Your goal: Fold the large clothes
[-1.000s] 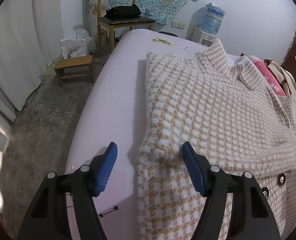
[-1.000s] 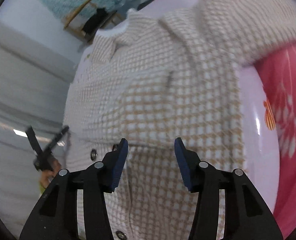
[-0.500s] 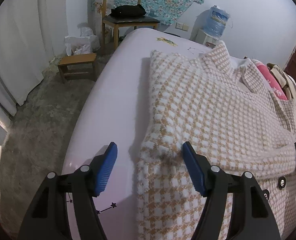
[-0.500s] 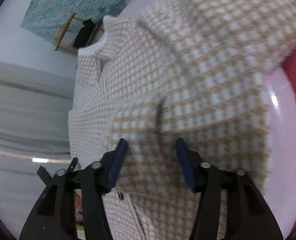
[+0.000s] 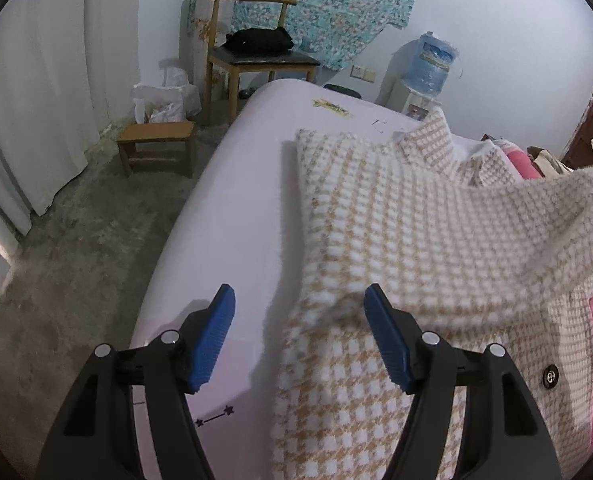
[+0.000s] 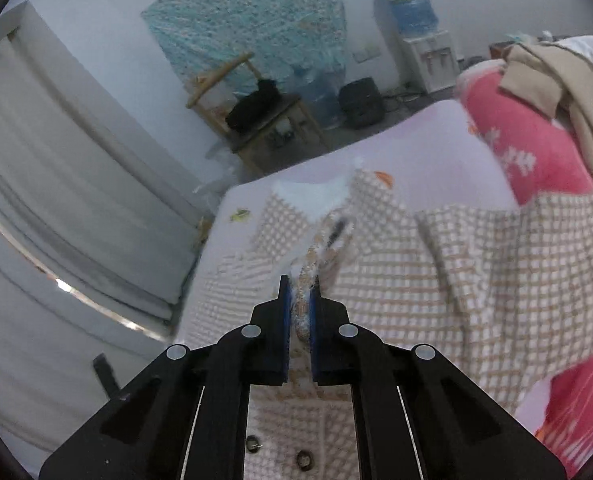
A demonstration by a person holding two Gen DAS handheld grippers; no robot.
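A tan-and-white checked coat lies spread on the pale lilac bed. My left gripper stands open over the coat's near left edge, one blue pad above the sheet and the other above the fabric, gripping nothing. My right gripper is shut on a bunched fold of the coat, lifted off the bed. In the left wrist view that raised sleeve hangs in the air at the right. Dark buttons show below the right jaws.
A wooden chair with a black bag, a low stool and a water dispenser stand beyond the bed. A pink quilt with beige clothes lies at the coat's right. Bare concrete floor runs along the bed's left.
My right gripper has closed on a fold of the coat and lifted it up and across. The sleeve now hangs in the air. The left gripper has stayed open in place.
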